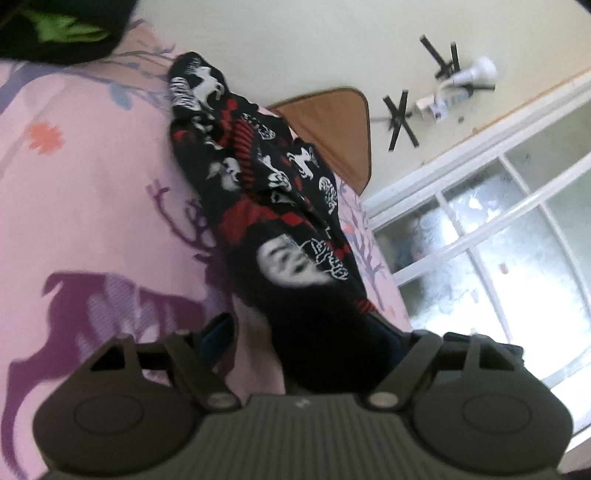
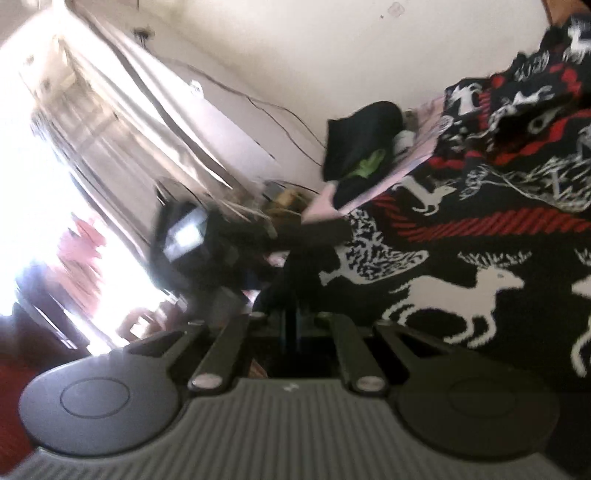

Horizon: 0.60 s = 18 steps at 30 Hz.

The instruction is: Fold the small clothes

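A small black garment with red bands and white deer prints (image 1: 258,177) hangs stretched over the pink bed sheet (image 1: 92,192). In the left wrist view my left gripper (image 1: 314,343) is shut on its dark lower edge; the fingertips are buried in the cloth. In the right wrist view the same garment (image 2: 480,258) fills the right side, and my right gripper (image 2: 295,314) is shut on its black edge. Both views are tilted and blurred.
A black and green garment (image 1: 62,29) lies on the sheet at the far end; it also shows in the right wrist view (image 2: 362,147). A brown headboard (image 1: 332,122), a wall and a window (image 1: 498,240) are behind. Dark clutter (image 2: 207,243) stands beside the bed.
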### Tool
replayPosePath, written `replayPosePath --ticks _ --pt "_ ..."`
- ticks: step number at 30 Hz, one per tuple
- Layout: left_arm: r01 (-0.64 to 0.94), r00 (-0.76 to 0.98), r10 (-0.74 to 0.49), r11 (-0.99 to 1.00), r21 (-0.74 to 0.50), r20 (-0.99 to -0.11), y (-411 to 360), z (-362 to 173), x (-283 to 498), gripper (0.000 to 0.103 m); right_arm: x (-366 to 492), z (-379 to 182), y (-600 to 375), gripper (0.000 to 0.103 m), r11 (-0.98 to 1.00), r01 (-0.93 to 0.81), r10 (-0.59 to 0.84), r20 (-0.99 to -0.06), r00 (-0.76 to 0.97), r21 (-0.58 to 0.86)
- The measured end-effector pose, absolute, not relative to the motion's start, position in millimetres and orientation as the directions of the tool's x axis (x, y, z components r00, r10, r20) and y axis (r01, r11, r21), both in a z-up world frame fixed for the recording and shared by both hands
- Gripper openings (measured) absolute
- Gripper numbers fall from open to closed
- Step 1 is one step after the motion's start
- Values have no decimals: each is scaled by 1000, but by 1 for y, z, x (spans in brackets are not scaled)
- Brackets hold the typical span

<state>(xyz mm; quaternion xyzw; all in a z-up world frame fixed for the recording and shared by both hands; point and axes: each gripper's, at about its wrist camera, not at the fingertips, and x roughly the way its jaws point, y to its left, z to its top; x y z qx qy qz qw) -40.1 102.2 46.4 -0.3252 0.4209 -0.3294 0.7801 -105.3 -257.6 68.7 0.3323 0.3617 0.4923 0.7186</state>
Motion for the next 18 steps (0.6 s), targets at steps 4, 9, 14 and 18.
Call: replayPosePath --ticks 4,9,14,18 --pt "229 447 -822 486 -844 -352 123 43 -47 85 -103 67 -257 8 204 -424 965 -109 237 883" --pt "236 455 -786 560 -794 -419 120 44 -48 7 -106 59 -238 8 259 -423 963 -198 183 868" --pt "221 464 -693 694 -685 -552 124 36 -62 7 -114 55 -223 9 398 -480 916 -366 164 782" --pt "206 462 -647 744 -636 -607 132 28 -77 7 -120 62 -216 13 436 -534 890 -433 141 724"
